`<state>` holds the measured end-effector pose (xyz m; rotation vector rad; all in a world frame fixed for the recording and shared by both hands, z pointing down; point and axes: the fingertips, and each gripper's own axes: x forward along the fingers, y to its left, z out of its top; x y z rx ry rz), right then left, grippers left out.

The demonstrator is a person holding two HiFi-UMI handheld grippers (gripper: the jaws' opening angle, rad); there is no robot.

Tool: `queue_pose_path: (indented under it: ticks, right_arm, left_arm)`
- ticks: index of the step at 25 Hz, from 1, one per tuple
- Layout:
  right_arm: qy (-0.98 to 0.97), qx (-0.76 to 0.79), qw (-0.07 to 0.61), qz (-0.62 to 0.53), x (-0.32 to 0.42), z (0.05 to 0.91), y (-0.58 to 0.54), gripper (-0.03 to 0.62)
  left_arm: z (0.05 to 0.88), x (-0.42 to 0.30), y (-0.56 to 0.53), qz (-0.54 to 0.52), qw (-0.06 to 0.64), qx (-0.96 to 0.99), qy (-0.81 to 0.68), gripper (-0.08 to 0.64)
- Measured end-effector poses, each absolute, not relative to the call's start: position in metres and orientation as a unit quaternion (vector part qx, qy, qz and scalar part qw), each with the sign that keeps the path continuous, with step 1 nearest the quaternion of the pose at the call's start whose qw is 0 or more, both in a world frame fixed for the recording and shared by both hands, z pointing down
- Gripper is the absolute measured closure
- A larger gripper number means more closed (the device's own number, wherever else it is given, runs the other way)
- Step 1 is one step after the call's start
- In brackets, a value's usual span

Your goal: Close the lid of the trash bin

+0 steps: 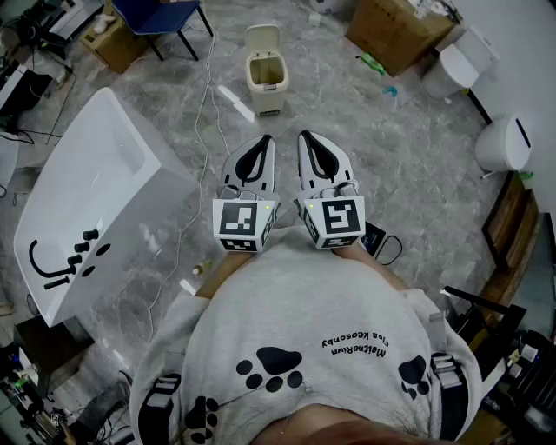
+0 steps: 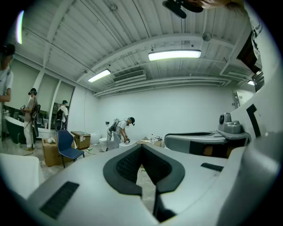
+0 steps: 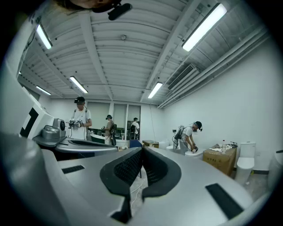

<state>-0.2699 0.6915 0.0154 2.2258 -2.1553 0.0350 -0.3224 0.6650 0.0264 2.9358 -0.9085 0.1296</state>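
trash bin (image 1: 266,85), a small cream one, stands on the grey marbled floor (image 1: 400,148) well ahead of the person, roughly between a blue chair (image 1: 161,16) and a cardboard box (image 1: 395,30). its lid (image 1: 262,37) is up, standing upright at the far side, so the inside of the bin shows. a white cable (image 1: 205,104) trails over the floor past the bin's left side. the left gripper (image 1: 260,144) and the right gripper (image 1: 310,141) are held side by side near the person's chest, both pointing toward the bin and well apart from it. each gripper view shows the dark pads meeting at the tips with nothing between them, so both are closed and empty. a white bathtub (image 1: 87,200) sits on the floor to the left of the grippers.
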Motion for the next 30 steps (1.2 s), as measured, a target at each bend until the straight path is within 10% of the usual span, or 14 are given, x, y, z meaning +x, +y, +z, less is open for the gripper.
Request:
queue_pose_path:
  ticks: [30]
  right_arm:
    - [-0.704,0.709,0.011,0.028,-0.132,0.029,0.479,0.561]
  left_arm:
    - [0.052,-0.212,0.454,0.054,0.059,0.942,-0.326,0.541]
